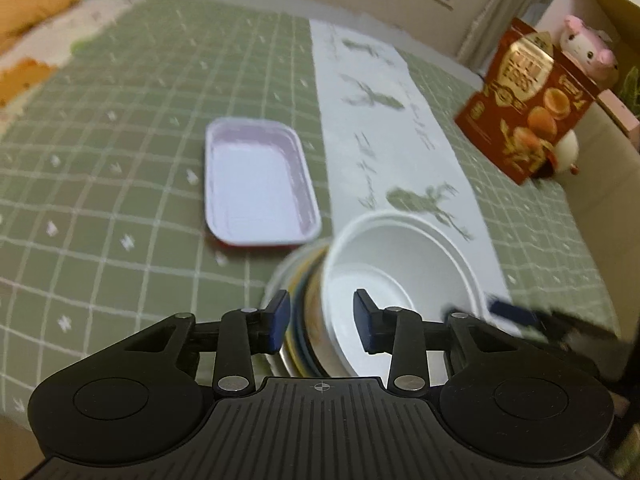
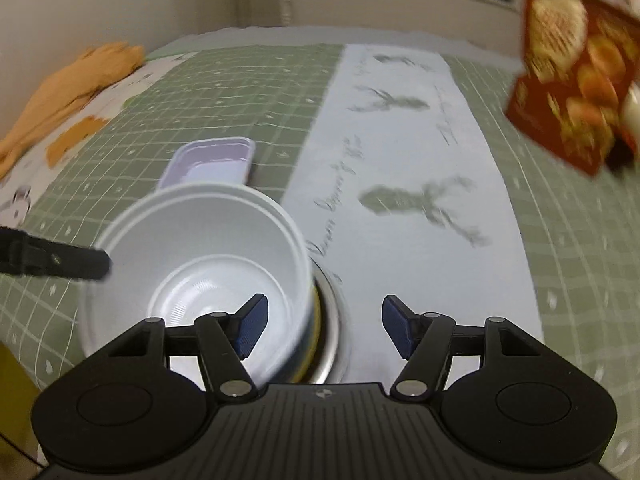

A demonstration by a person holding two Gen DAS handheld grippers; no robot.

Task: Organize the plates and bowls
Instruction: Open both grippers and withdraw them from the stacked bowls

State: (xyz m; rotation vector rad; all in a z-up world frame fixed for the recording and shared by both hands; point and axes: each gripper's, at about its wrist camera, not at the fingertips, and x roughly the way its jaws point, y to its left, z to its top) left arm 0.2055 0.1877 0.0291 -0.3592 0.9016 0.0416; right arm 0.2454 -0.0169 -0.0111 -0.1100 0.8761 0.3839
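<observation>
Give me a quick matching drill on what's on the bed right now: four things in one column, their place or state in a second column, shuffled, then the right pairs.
Things:
1. white bowl
2. rectangular tray
3. red box
4. orange cloth

Places or states:
A. lying flat and empty on the green checked cover
B. at the far left edge of the bed
C. nested on top of a stack of dishes, between the two grippers
D. standing at the far right, beside a pink plush toy

Pairs: 1-C, 2-A, 3-D, 4-B
</observation>
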